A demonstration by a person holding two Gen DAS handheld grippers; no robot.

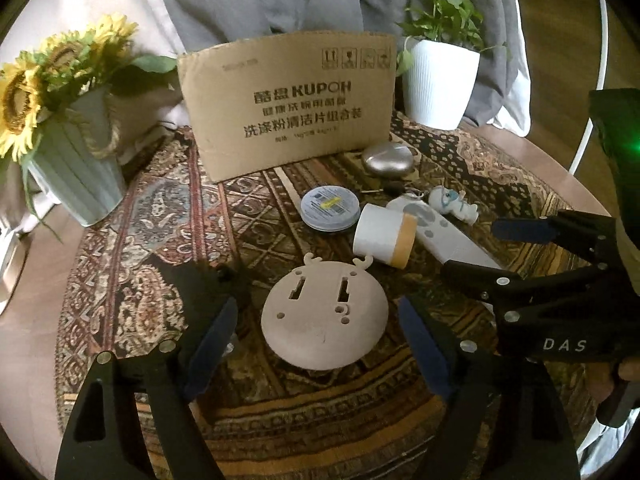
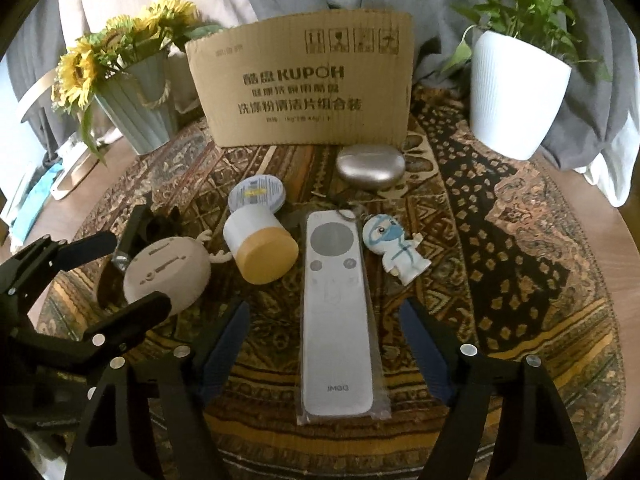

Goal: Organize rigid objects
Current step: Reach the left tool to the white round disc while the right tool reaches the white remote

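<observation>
the beige antlered disc lies between the left gripper's spread fingers; the white remote lies between the right gripper's spread fingers, untouched.

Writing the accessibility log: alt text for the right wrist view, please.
The open right gripper straddles a white remote lying lengthwise on a patterned rug. Around it lie a cartoon keychain figure, a yellow-capped white jar, a round tin and a silver case, with a cardboard box behind.
</observation>
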